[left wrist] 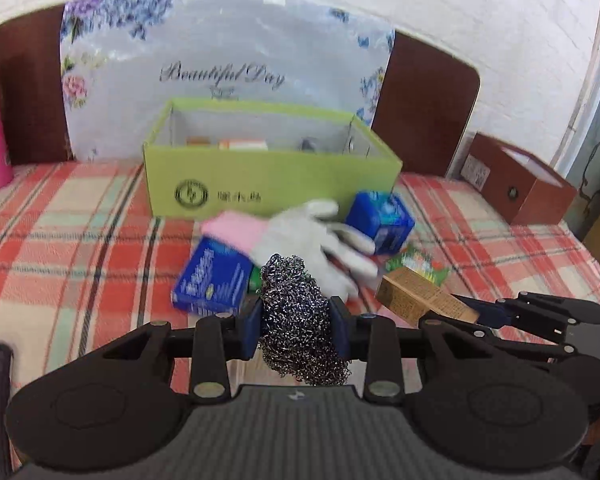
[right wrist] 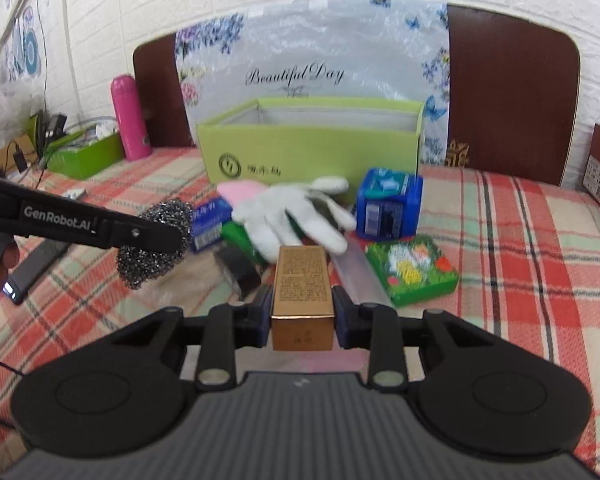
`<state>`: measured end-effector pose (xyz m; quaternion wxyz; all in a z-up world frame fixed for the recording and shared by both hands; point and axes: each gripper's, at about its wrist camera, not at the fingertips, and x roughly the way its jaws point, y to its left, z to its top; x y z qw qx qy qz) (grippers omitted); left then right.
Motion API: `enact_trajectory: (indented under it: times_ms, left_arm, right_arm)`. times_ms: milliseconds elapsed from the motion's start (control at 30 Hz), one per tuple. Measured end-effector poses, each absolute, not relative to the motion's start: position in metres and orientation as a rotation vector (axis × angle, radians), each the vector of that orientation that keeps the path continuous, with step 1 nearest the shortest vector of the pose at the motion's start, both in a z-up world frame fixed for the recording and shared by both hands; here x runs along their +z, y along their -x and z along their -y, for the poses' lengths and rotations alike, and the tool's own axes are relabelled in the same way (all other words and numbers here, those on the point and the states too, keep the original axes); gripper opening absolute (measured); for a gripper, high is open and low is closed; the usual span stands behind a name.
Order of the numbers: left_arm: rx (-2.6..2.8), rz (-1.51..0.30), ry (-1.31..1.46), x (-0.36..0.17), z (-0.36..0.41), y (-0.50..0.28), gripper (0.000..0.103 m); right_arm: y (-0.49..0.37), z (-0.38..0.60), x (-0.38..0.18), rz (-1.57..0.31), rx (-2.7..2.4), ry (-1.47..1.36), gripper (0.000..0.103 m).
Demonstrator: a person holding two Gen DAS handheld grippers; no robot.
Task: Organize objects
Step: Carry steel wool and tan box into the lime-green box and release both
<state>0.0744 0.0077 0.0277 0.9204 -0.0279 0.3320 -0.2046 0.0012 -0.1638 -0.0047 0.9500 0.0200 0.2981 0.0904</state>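
Observation:
My left gripper is shut on a steel wool scrubber, held above the plaid bedcover; the scrubber shows at the left of the right wrist view too. My right gripper is shut on a small tan box, which pokes in from the right in the left wrist view. Ahead stands an open green cardboard box with a few small items inside. In front of it lie a white glove with a pink cuff, two blue boxes and a green flowered pack.
A pink bottle stands at the left by the headboard. A brown box sits at the right edge of the bed. A phone lies at the left, and a green tray with cables beyond it. A knife blade lies by the glove.

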Motion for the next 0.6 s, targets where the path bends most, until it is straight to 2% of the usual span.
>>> enact_trajectory:
  times_ms: [333,600]
  left_arm:
    - [-0.408,-0.562,0.132,0.084,-0.001,-0.152,0.037]
    - [-0.344,-0.605,0.126,0.077,0.012,-0.238,0.037]
  right_arm:
    - [-0.059,0.173,0.046,-0.411,0.132,-0.014,0.030]
    - [-0.148,0.176,0.045,-0.385,0.095,-0.053,0.030]
